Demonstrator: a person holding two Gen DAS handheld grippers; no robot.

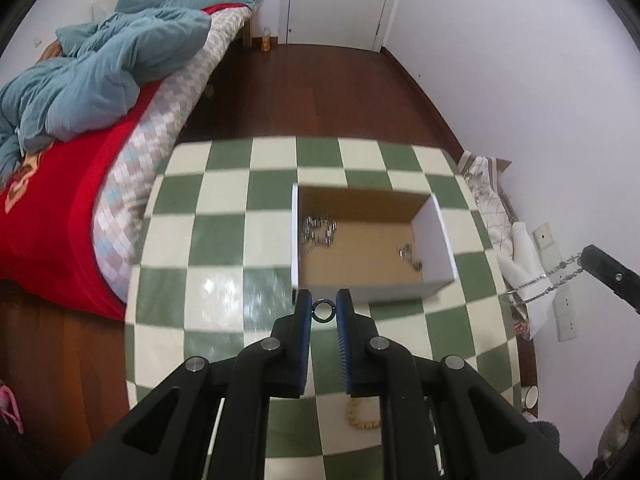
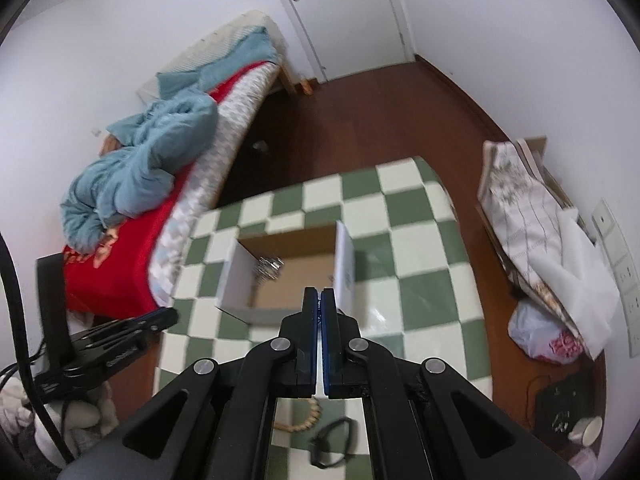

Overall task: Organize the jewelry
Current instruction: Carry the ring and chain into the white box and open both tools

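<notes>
An open cardboard box stands on the green-and-white checkered table; it also shows in the right wrist view. Silver jewelry lies at its left, more silver pieces at its right. My left gripper is shut on a small dark ring, just before the box's near wall. My right gripper is shut on a silver chain, which hangs from it at the right edge of the left wrist view. A beaded bracelet and a dark band lie on the near table.
A bed with a red cover and blue quilt stands left of the table. Bags and cloth lie on the wooden floor at the right by the wall. A cup sits on the floor.
</notes>
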